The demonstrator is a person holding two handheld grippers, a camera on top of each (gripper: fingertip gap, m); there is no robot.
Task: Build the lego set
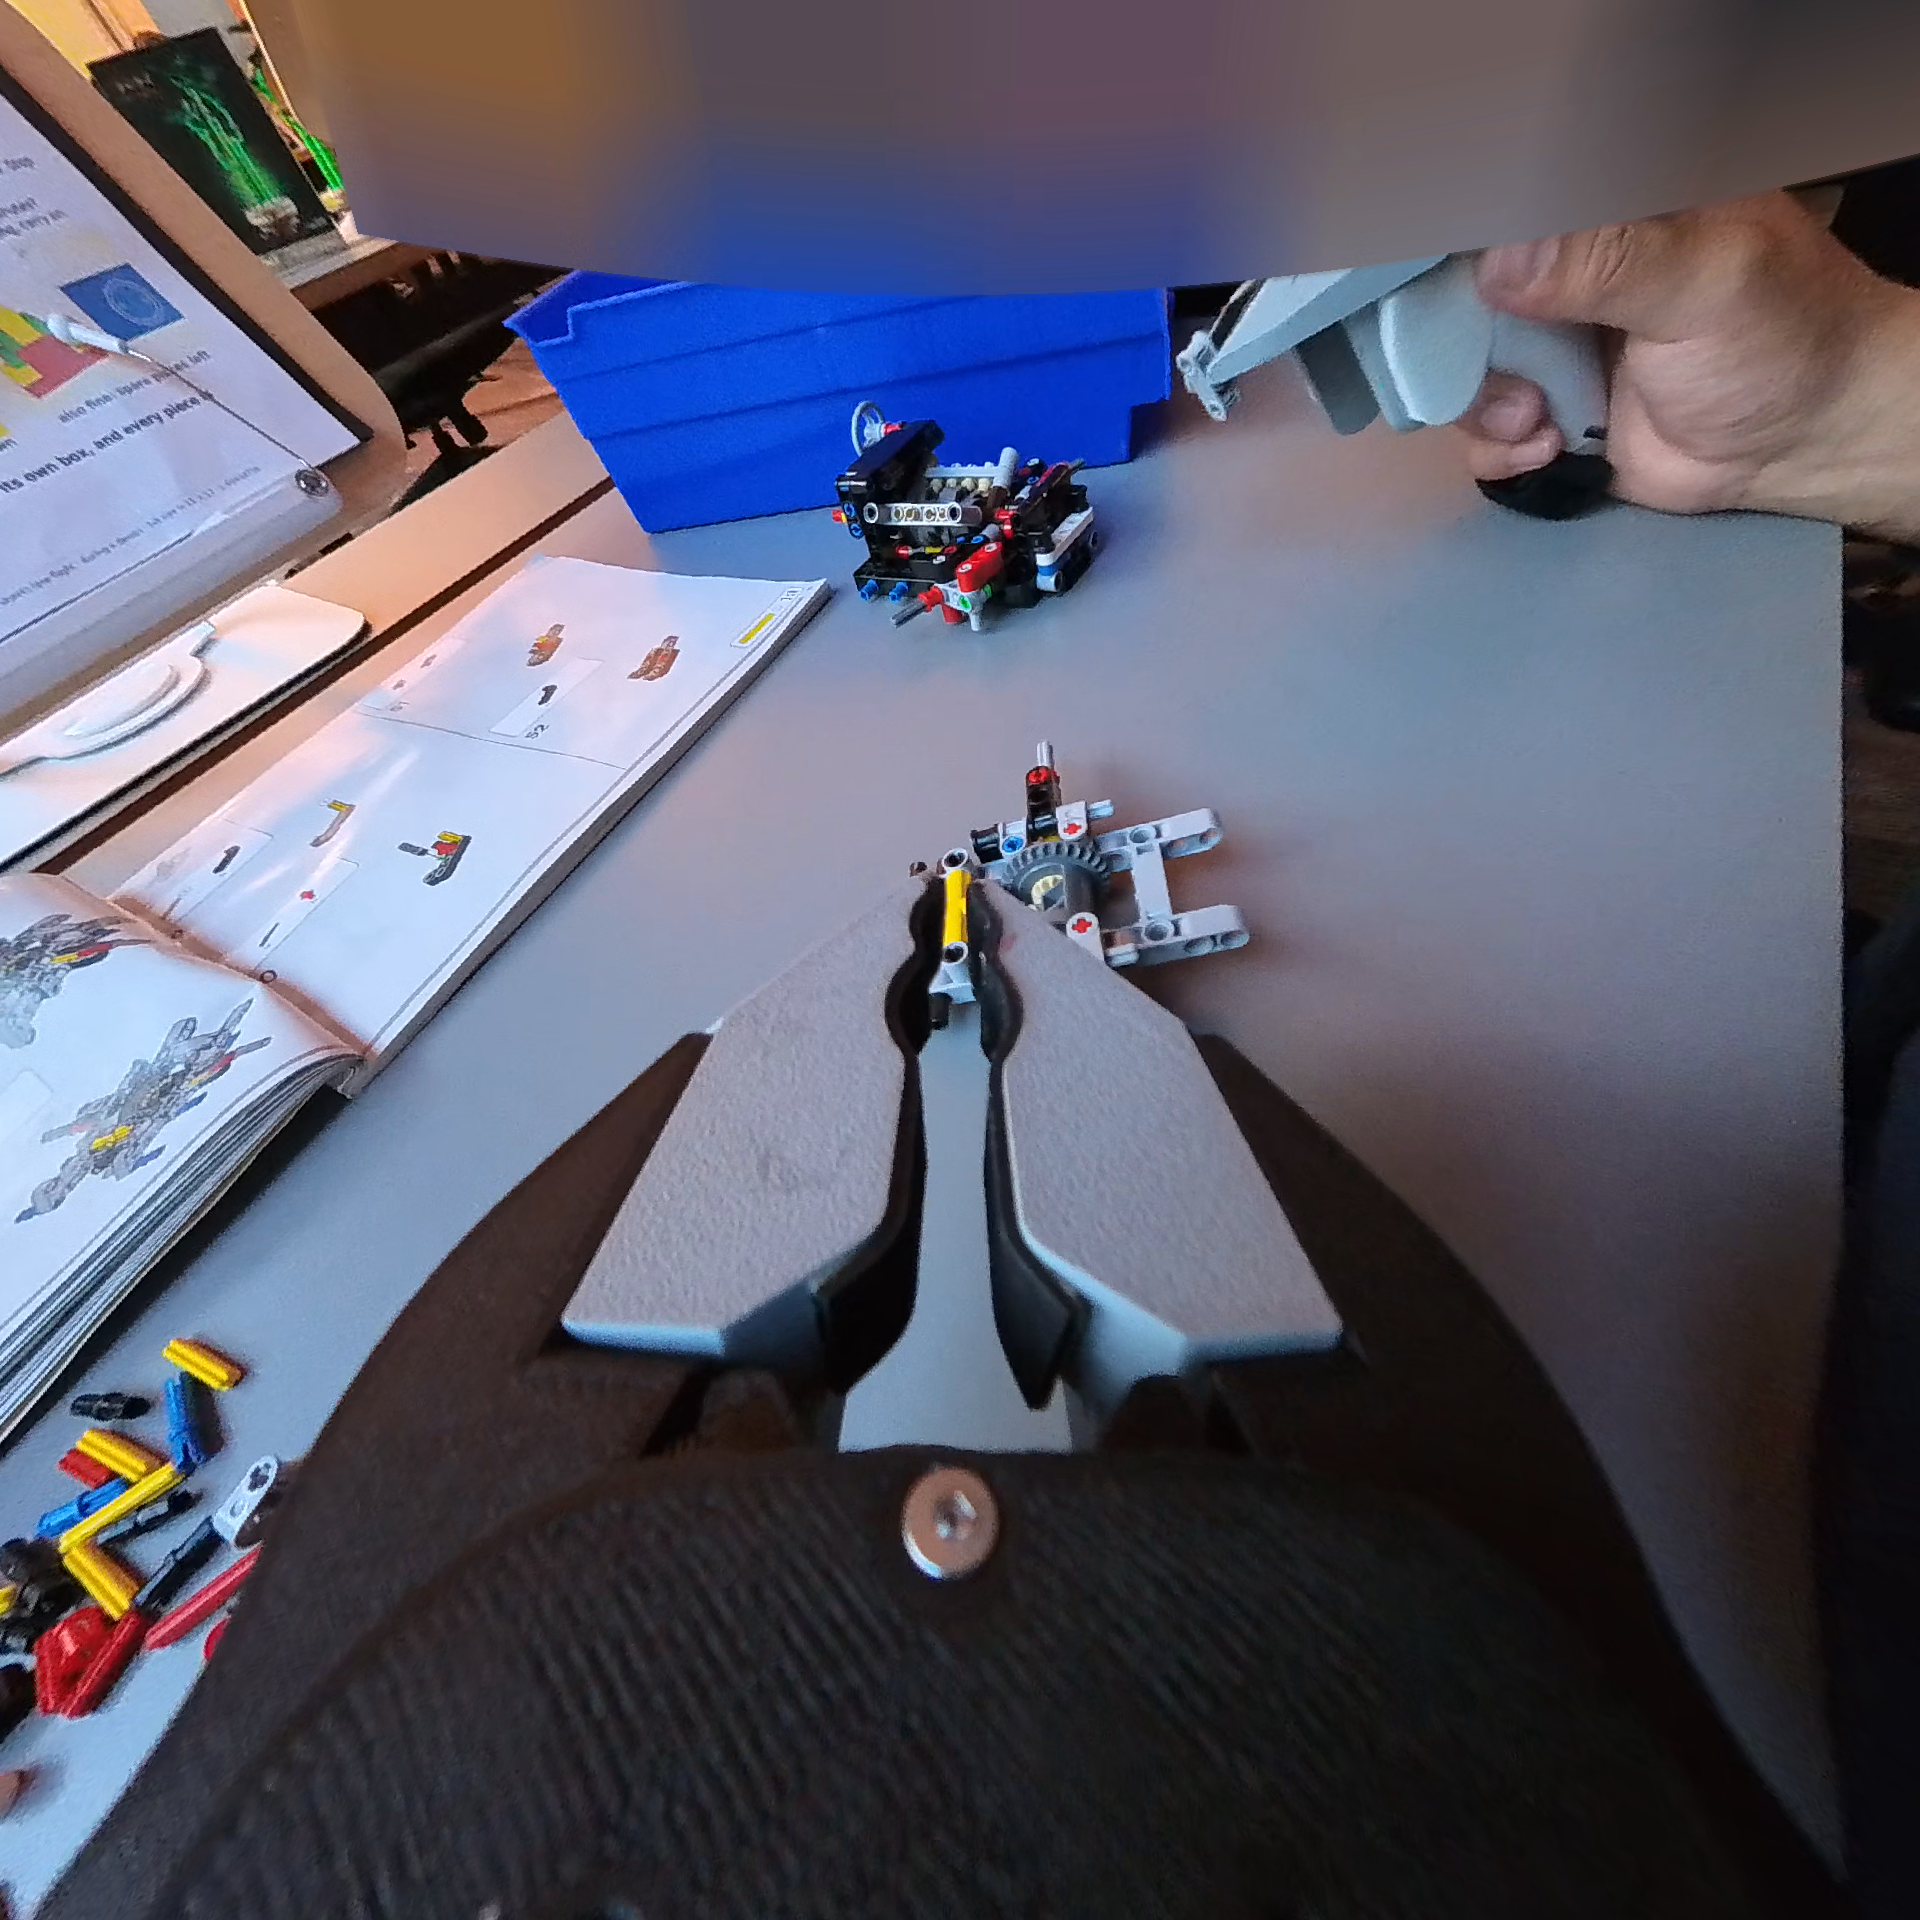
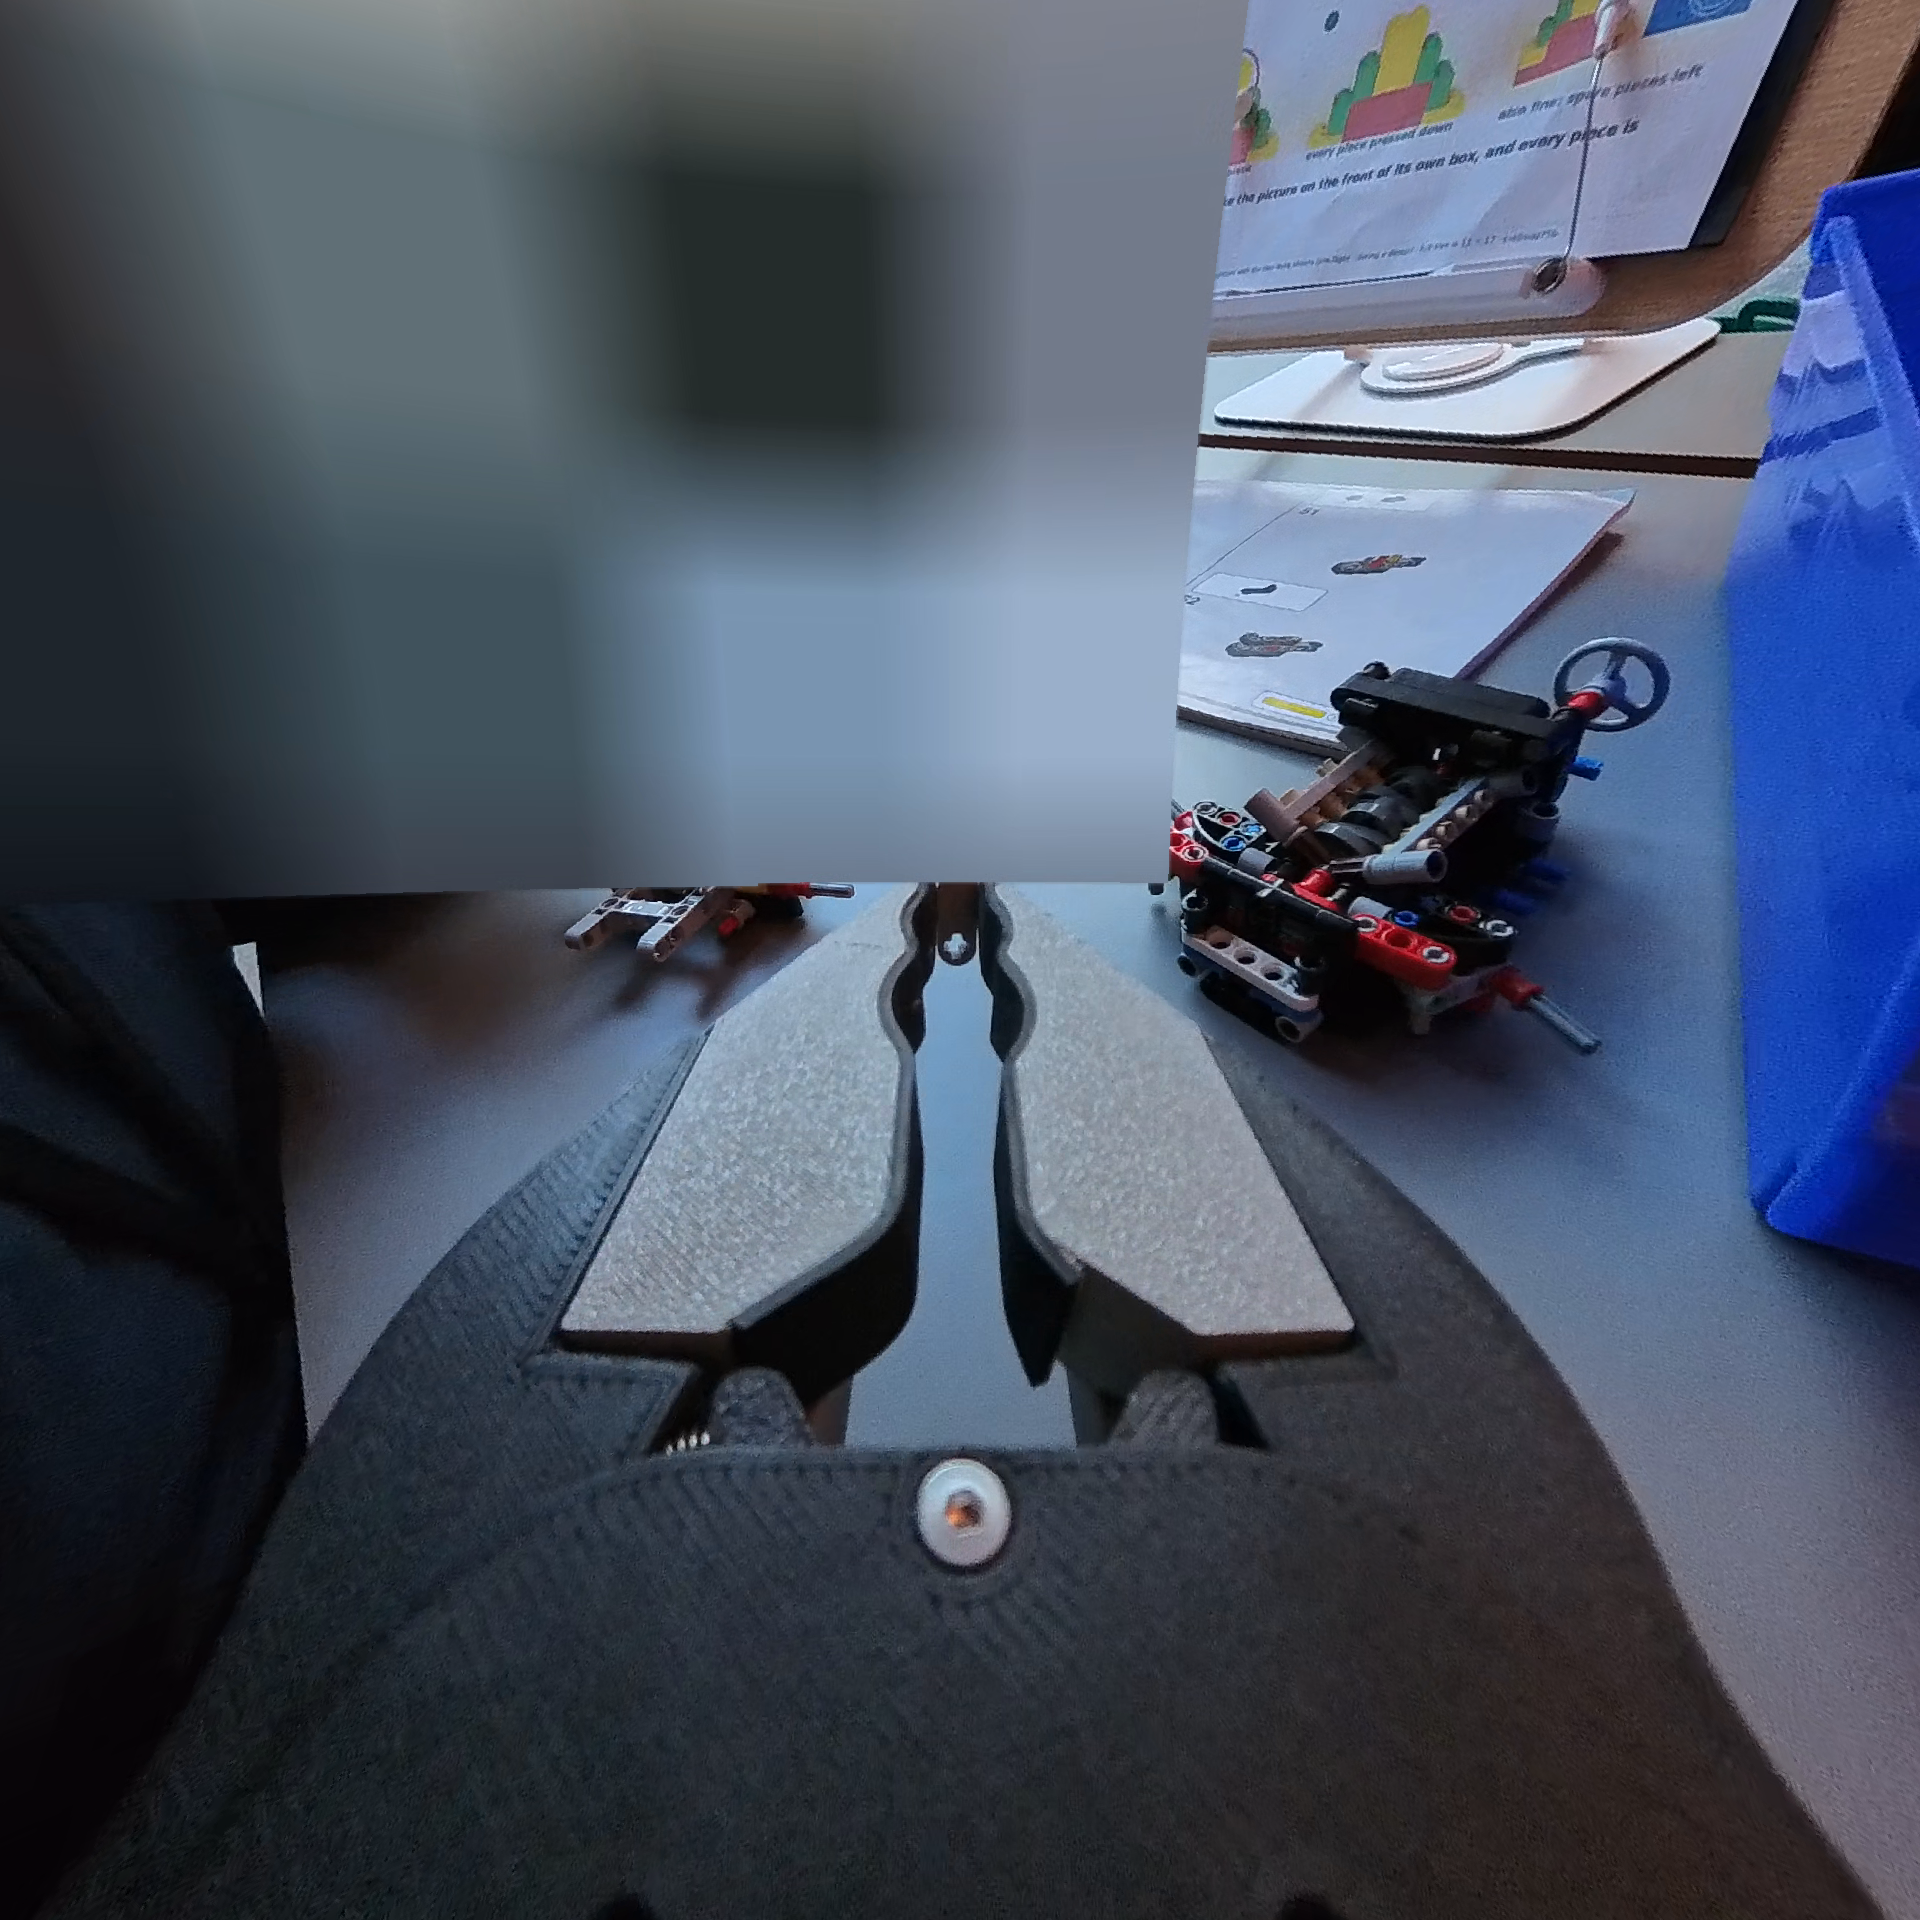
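Two hand-held grippers are working over a grey surface (image 1: 1455, 727). Loose yellow, blue and red pieces (image 1: 114, 1507) are lying at far left, beside an open instruction booklet (image 1: 436, 810). The left hand-held gripper (image 1: 956, 914) is pinching a yellow-and-grey rod piece (image 1: 956, 909), which is touching a small grey geared frame (image 1: 1122, 883). Farther back, a black-and-red model (image 1: 966, 530) is sitting before a blue bin (image 1: 831, 384). The right hand-held gripper (image 2: 956, 925) is gripping a thin dark beam (image 2: 958, 940).
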